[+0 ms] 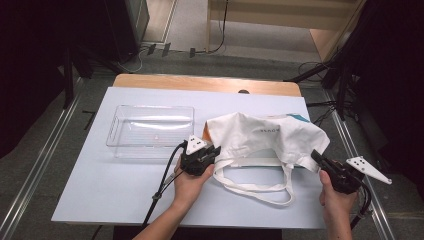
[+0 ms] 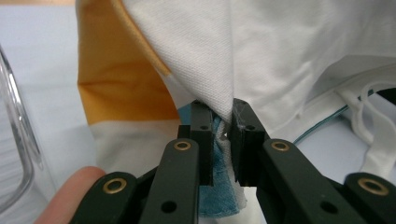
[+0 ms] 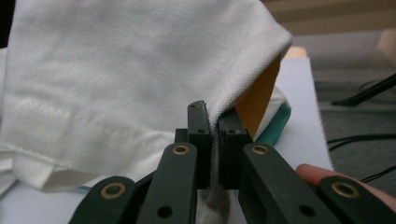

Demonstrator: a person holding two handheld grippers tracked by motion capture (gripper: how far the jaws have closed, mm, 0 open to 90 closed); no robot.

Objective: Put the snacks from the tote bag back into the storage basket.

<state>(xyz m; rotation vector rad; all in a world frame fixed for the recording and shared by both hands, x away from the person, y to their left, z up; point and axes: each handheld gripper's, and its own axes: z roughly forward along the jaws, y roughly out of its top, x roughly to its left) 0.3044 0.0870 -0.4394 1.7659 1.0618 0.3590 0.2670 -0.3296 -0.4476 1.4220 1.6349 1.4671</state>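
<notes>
Left gripper (image 1: 214, 150): jaws clamped, hand low at centre.
Right gripper (image 1: 316, 156): jaws clamped, hand at right edge.

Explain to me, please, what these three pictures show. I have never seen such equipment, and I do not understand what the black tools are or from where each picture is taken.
No robot arm is here. A person holds a hand tool in each hand; each tool has two black jaws that pinch like tongs.

The high view looks down on the table from above the person. There you see the left gripper and the right gripper, each at one side of a white tote bag. A clear plastic tray lies to the left of the bag, and the bag's handles lie toward the person.

The other two pictures come from small cameras riding on the tools, looking along their jaws. In the left gripper view the jaws pinch the white cloth with some blue fabric. In the right gripper view the jaws are shut on the cloth too.
</notes>
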